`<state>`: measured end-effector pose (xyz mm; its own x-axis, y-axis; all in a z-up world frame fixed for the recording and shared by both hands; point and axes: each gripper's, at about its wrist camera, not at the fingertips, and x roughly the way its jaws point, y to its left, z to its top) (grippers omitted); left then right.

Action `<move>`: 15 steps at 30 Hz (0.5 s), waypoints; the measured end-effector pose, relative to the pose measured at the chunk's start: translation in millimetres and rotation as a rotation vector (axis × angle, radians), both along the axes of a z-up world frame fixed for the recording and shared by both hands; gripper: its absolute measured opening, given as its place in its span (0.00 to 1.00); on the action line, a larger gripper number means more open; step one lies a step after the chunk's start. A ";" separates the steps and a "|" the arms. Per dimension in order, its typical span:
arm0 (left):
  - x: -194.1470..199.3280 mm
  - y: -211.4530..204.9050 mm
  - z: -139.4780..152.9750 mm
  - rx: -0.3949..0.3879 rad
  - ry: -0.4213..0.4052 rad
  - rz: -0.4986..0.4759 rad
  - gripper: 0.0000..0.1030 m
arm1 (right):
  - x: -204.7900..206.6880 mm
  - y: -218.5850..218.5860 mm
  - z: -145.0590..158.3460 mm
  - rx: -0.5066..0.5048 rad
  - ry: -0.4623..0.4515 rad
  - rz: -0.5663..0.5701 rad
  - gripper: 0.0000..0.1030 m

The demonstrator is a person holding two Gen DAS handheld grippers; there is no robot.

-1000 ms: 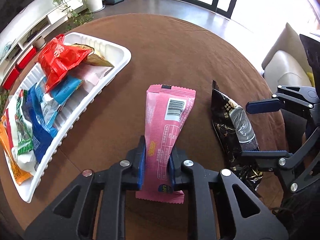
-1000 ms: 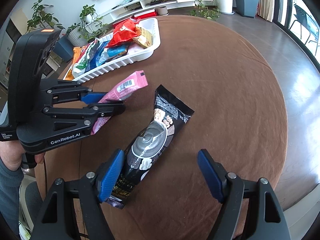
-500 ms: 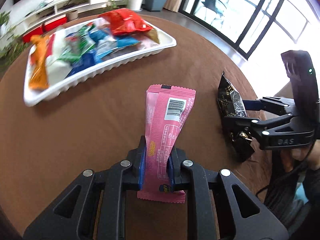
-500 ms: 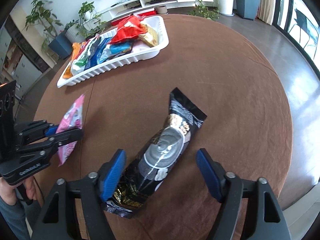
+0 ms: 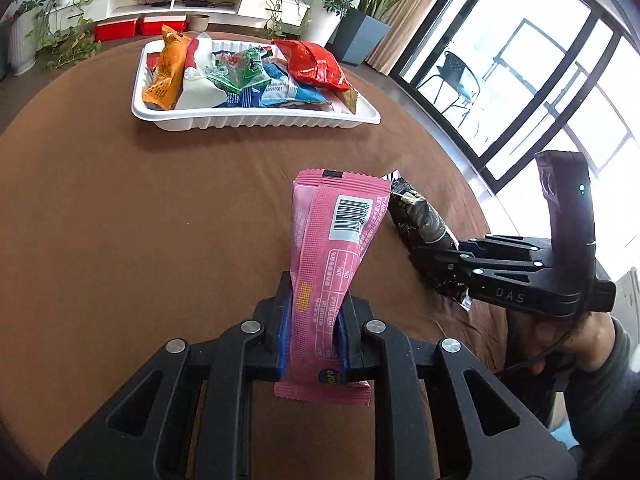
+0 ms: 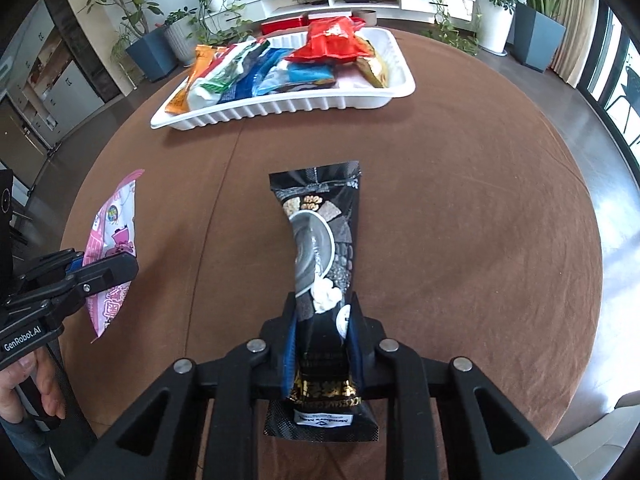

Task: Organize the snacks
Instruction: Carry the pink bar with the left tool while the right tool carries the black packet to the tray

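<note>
Between right tongs (image 6: 322,344), black packet (image 6: 320,236) newly clamped, jaws just closed.

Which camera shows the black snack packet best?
The right wrist view. There the black snack packet fills the middle, front print showing, pinched between the jaws of the right gripper. In the left wrist view it is off to the side, partly hidden behind the pink snack packet and the gripper.

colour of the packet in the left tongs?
Pink packet, white barcode patch on the side facing the camera. Clearest in the left wrist view.
</note>
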<state>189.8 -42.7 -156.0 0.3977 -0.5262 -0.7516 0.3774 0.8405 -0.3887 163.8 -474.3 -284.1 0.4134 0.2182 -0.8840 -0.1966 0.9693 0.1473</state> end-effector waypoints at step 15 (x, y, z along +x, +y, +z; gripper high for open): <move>25.6 17.0 51.4 -0.039 -0.107 0.079 0.15 | 20.5 -34.5 79.8 0.199 -0.187 -0.064 0.21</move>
